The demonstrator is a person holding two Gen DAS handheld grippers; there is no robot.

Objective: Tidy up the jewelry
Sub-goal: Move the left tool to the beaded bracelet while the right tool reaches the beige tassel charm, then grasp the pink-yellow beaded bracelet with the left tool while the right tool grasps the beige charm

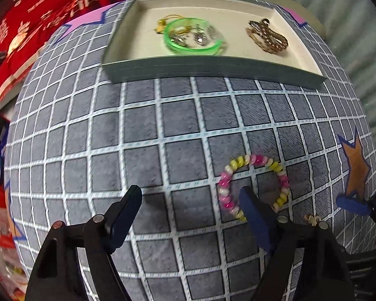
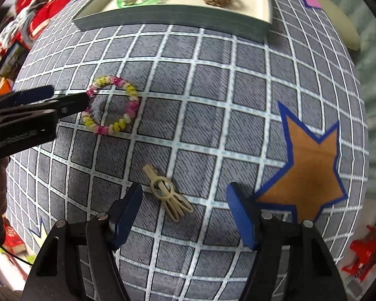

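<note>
A grey cloth with a white grid (image 1: pixel 178 130) covers the tabletop, printed with an orange star outlined in blue (image 2: pixel 310 165) near its right edge. At the far edge sits a shallow grey tray with a cream inside (image 1: pixel 213 70). It holds a clear green plastic bangle (image 1: pixel 193 37) lying over small silvery and yellow pieces, and, well apart to the right, a heap of bronze metal chain (image 1: pixel 267 36).

A coiled spiral bracelet in pink, yellow and white (image 1: pixel 253 185) lies flat on the cloth, nearer the front edge. The left gripper (image 1: pixel 191 200) is spread wide and holds nothing; its right blue-padded finger (image 1: pixel 253 215) reaches into the bracelet's ring and covers the near part of the coil, while the left finger stands outside it over bare cloth.

A cream plastic hair clip with a ring and prongs (image 2: pixel 168 193) lies tilted near the front edge, between the fingers of the right gripper (image 2: pixel 184 198), closer to the left one. Those jaws are also wide apart and grip nothing. Red printed fabric (image 1: pixel 37 25) lies beyond the left edge.
</note>
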